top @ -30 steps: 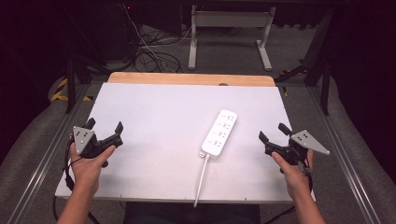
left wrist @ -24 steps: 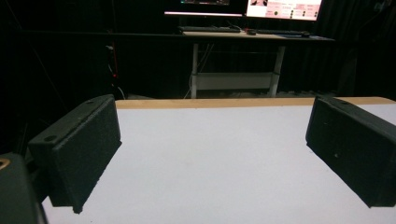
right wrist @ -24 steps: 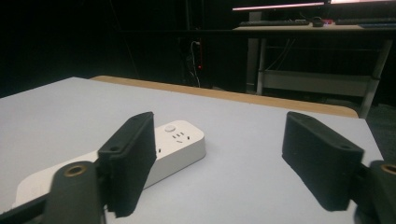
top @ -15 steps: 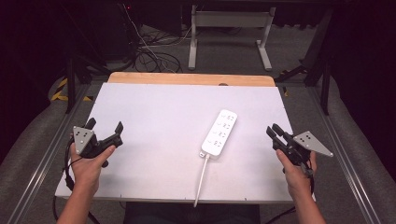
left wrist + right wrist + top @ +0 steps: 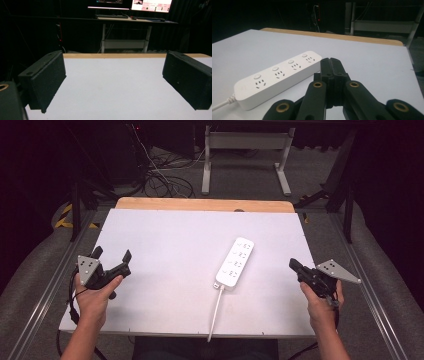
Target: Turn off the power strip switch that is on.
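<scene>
Here the right gripper [image 5: 295, 266] has just closed on nothing, the white power strip [image 5: 235, 262] lying near its left; the left gripper [image 5: 111, 260] is released.

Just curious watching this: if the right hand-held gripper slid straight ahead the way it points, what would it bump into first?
Probably the white power strip. The right hand-held gripper, jaws shut on nothing, points toward it across bare table, though it might just pass its far end.

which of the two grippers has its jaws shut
The right gripper, near the white power strip: its black jaws are pressed together with nothing between them. The left gripper holds its jaws wide apart over the white table.
</scene>
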`<act>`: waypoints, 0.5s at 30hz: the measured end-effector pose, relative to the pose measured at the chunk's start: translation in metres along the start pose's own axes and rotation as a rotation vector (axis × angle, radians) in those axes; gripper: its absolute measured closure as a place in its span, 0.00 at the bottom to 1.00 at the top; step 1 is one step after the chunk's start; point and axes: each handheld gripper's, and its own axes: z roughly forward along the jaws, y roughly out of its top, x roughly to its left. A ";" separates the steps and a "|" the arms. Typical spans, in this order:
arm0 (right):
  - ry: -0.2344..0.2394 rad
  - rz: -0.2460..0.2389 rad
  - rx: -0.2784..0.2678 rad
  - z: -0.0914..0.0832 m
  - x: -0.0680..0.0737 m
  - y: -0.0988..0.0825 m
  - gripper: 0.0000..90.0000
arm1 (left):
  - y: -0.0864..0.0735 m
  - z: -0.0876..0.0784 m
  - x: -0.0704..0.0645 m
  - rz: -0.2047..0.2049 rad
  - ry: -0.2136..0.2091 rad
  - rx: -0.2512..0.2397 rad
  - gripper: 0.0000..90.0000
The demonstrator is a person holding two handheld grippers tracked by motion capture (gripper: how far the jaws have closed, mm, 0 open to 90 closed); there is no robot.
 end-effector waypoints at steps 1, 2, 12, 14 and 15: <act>0.000 0.000 0.000 0.000 0.000 0.000 1.00 | 0.000 0.000 0.000 0.004 0.001 -0.001 0.06; 0.006 -0.006 0.002 0.000 -0.001 0.001 1.00 | 0.000 0.000 0.000 0.003 0.000 -0.001 0.06; 0.063 -0.026 0.031 0.017 0.009 0.019 1.00 | -0.001 0.001 -0.001 0.006 -0.002 0.003 0.06; 0.077 -0.039 0.040 0.023 0.014 0.021 1.00 | 0.000 0.001 -0.001 0.008 -0.003 0.004 0.06; 0.077 -0.039 0.040 0.023 0.014 0.021 1.00 | 0.000 0.001 -0.001 0.009 -0.003 0.003 0.06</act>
